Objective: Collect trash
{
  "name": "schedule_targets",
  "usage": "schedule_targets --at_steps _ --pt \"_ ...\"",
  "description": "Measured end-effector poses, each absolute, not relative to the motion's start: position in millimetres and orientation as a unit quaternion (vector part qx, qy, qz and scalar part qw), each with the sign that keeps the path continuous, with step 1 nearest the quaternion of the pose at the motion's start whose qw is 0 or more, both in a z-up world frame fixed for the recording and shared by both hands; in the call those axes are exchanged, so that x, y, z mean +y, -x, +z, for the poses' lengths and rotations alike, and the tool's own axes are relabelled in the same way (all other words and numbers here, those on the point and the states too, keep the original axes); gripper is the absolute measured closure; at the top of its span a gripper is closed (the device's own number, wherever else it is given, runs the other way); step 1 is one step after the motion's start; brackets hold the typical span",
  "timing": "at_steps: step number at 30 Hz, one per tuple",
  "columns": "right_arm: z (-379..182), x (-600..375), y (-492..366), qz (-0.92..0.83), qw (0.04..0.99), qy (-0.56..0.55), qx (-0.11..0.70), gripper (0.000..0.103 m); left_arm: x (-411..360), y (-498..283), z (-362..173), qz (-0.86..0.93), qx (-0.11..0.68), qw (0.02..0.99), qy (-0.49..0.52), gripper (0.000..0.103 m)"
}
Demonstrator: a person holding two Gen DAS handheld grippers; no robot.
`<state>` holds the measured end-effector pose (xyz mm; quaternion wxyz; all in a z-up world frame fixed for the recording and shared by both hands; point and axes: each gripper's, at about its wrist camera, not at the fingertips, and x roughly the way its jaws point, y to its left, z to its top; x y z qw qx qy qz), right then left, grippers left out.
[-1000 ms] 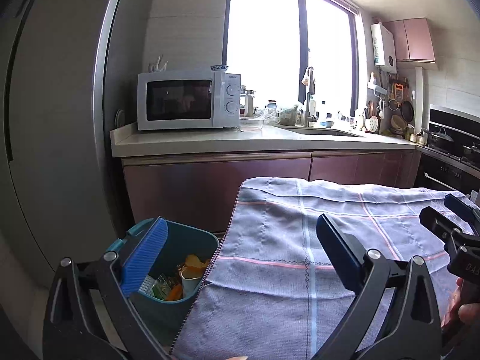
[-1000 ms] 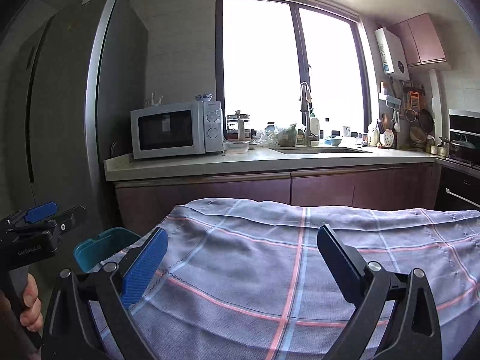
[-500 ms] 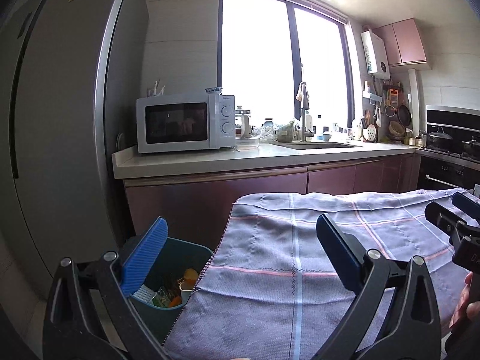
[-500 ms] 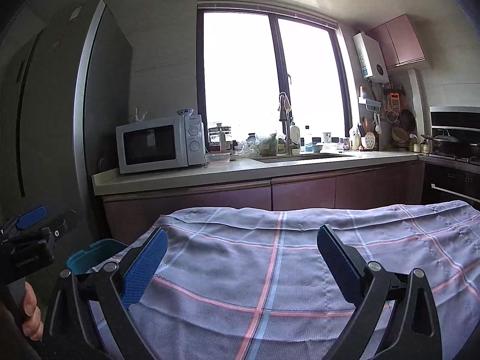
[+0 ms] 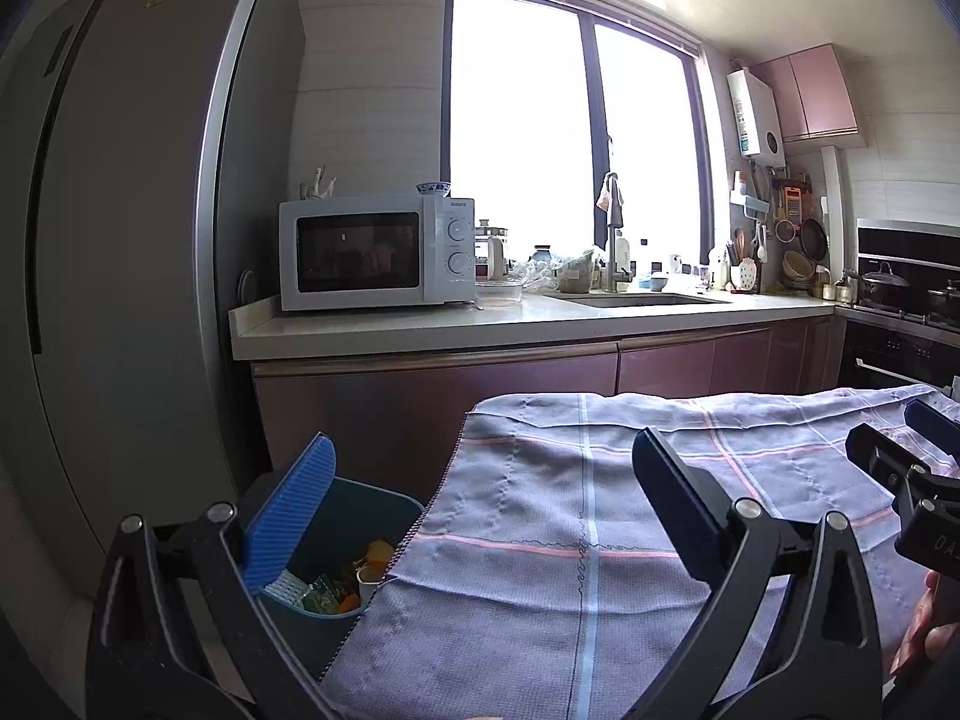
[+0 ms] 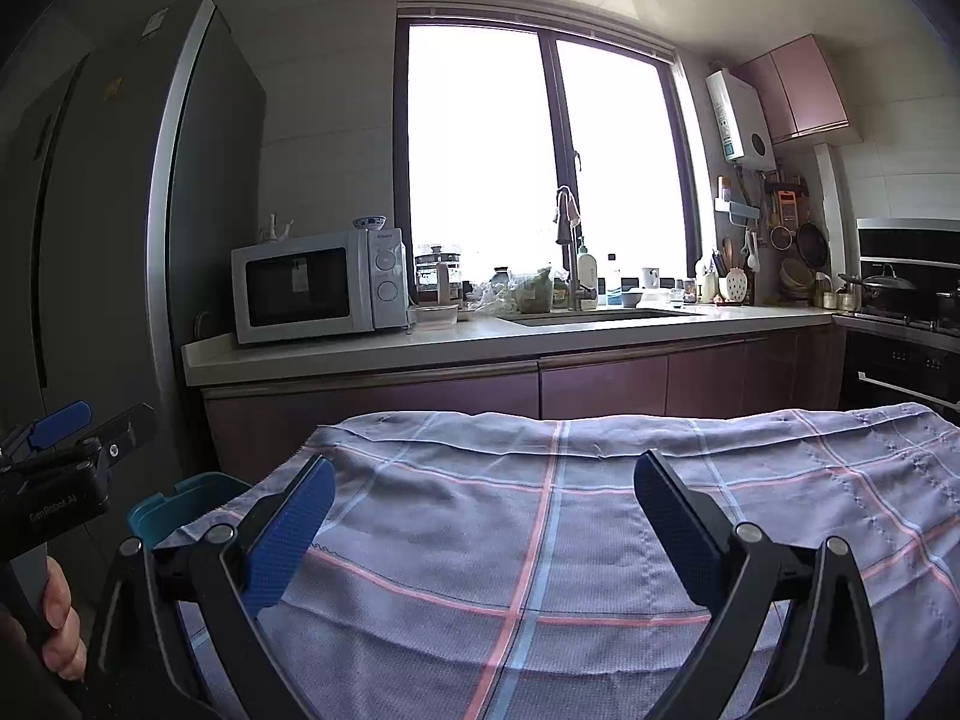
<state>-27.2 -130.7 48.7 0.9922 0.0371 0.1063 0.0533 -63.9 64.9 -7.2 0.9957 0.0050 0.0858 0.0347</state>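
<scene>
Bare tablecloth (image 6: 540, 540) leaves open passage; teal bin (image 5: 336, 612) stands beside its left edge.

Both views tilted up, teal bin (image 5: 336, 546) lower, more ceiling showing

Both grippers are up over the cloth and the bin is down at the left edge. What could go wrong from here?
1. The checked cloth hangs right beside the teal bin; a low left gripper could snag it and drag it in.
2. The bin already holds scraps and a cup, so a careless drop might bounce out.
3. The left gripper and the right gripper, jaws open and empty, sit close together and could collide.
</scene>
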Motion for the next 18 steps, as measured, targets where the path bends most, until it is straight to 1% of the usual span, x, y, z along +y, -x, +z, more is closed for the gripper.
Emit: schedule_targets --at_steps 18 --pt "49.3 -128.4 29.7 0.053 0.992 -0.036 0.106 0.007 63.8 68.1 -6.6 0.036 0.083 0.996 -0.005 0.005"
